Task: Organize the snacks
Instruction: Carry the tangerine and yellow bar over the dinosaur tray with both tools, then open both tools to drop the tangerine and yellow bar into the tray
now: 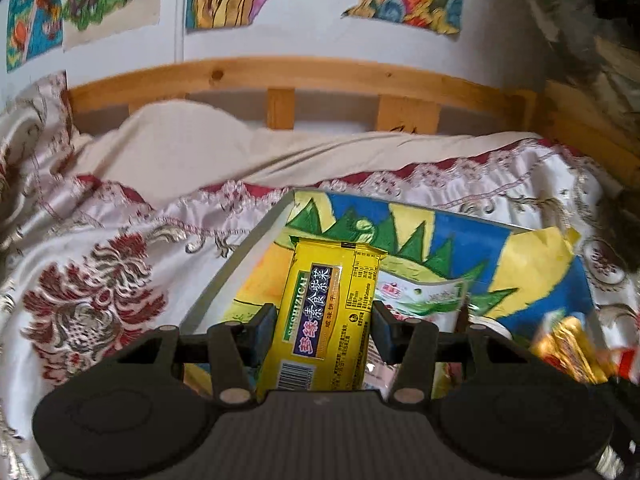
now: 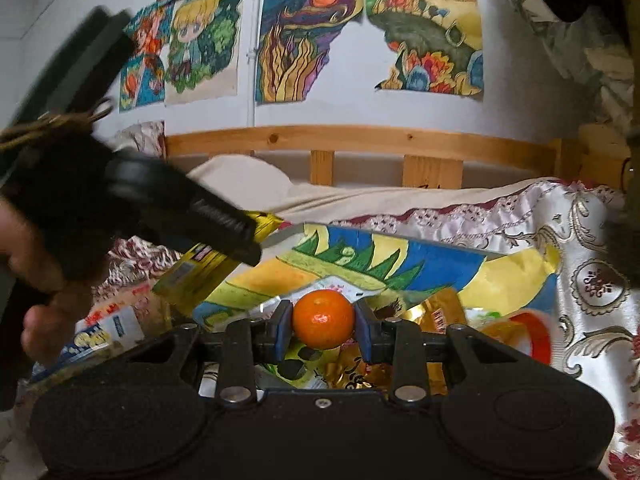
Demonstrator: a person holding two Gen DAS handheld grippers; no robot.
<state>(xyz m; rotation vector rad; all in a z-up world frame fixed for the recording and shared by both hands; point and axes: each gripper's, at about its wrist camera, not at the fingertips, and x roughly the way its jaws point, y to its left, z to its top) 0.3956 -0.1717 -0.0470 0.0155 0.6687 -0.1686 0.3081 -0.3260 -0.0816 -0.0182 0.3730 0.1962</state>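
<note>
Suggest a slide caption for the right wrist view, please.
Right gripper clamps an orange above snack packets, while the left gripper carries a yellow packet.

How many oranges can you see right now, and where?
1. The orange is clamped between the pads of the right hand-held gripper, above the snack pile. Others may be hidden under the packets or outside both views.

Snack packets (image 1: pixel 424 296) on board (image 1: pixel 460 232), board on bedspread (image 1: pixel 120 240)

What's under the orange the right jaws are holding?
Below the orange: a gold wrapper and a pale packet on the painted board. The gripper body hides anything nearer.
</note>
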